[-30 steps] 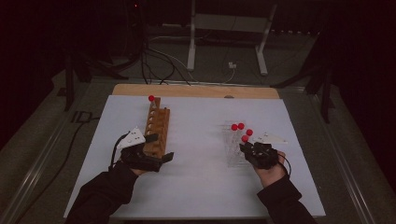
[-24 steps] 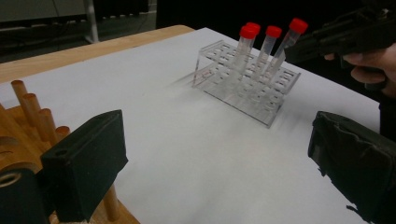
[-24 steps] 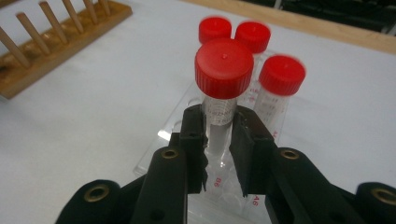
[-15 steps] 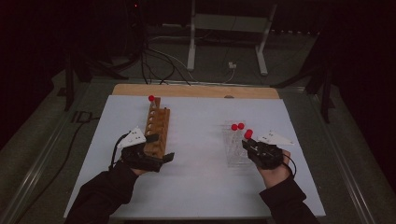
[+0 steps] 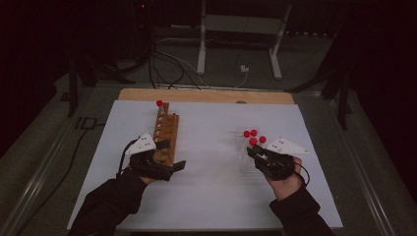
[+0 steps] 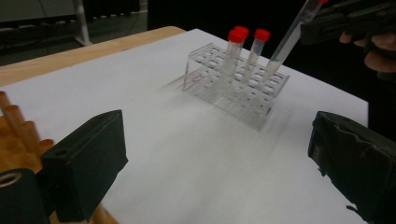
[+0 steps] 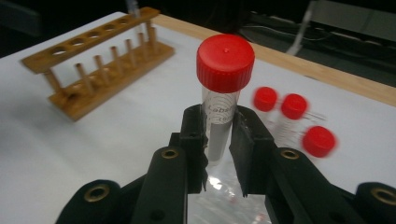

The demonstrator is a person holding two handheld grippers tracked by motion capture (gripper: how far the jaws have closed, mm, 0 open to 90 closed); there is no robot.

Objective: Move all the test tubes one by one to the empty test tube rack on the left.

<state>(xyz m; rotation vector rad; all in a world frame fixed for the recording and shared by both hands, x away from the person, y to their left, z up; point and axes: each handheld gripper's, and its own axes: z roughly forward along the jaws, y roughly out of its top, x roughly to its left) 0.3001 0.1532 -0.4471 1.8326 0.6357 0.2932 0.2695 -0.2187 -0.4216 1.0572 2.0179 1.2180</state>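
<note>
My right gripper [image 5: 253, 151] [image 7: 217, 126] is shut on a clear tube with a red cap [image 7: 225, 60] [image 5: 253, 141], gripping it just below the cap. In the left gripper view this held tube [image 6: 289, 39] is tilted, its bottom end at the top of the clear plastic rack [image 6: 233, 88] [image 5: 242, 164]. Three more red-capped tubes [image 6: 242, 35] [image 7: 294, 106] stand in that rack. My left gripper [image 5: 172, 156] [image 6: 219, 149] rests open at the near end of the wooden rack [image 5: 166, 130] [image 7: 102, 60], with only white paper between its jaws. One red-capped tube [image 5: 159, 103] stands at the wooden rack's far end.
White paper [image 5: 211, 196] covers the table, and a strip of wooden board [image 5: 206, 95] shows along its far edge. Stand legs [image 5: 275, 44] and cables [image 5: 167, 59] lie on the dark floor beyond. Open paper separates the two racks.
My right gripper has risen with the tube, drawing it up out of the clear rack and tilting it. The left gripper has stayed by the wooden rack.
</note>
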